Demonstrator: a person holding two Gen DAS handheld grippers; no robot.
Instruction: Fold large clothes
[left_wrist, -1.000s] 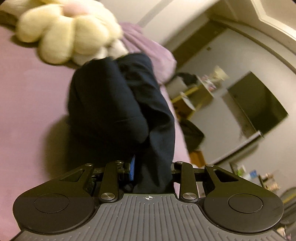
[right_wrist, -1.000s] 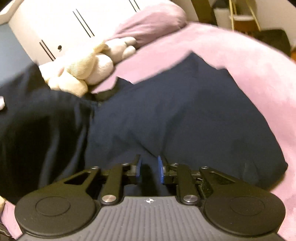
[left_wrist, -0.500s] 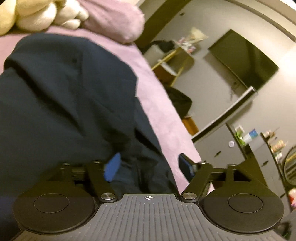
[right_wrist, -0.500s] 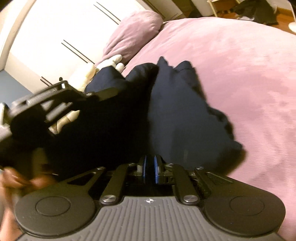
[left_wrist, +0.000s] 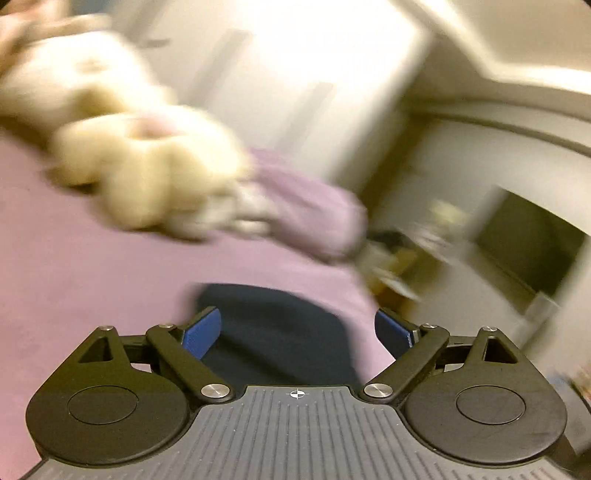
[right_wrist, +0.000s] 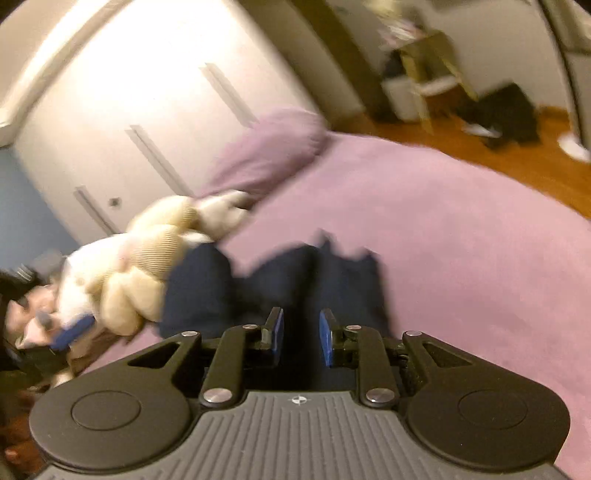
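Your left gripper (left_wrist: 297, 330) is spreading its blue pads (left_wrist: 202, 328) wide, and nothing is pinched between them: the dark navy garment (left_wrist: 273, 325) lies below and ahead of the fingers on the pink bedspread (left_wrist: 74, 266), with neither pad pressing on it. Your right gripper (right_wrist: 301, 336) has its pads close together but parting, and a narrow gap shows between them; the navy cloth sits right in front of that gap and under it (whether a fold still hangs inside is hard to tell through the blur, but the pads do not look clamped on it). From the right wrist view, the garment (right_wrist: 317, 280) lies bunched in a heap near the middle of the bed, its far edge ragged. A cream plush toy (right_wrist: 140, 266) rests just beside its left end, touching or nearly so, and a lilac pillow (right_wrist: 273, 147) lies farther back toward the white wardrobe doors (right_wrist: 147, 96). Both views are smeared by motion.
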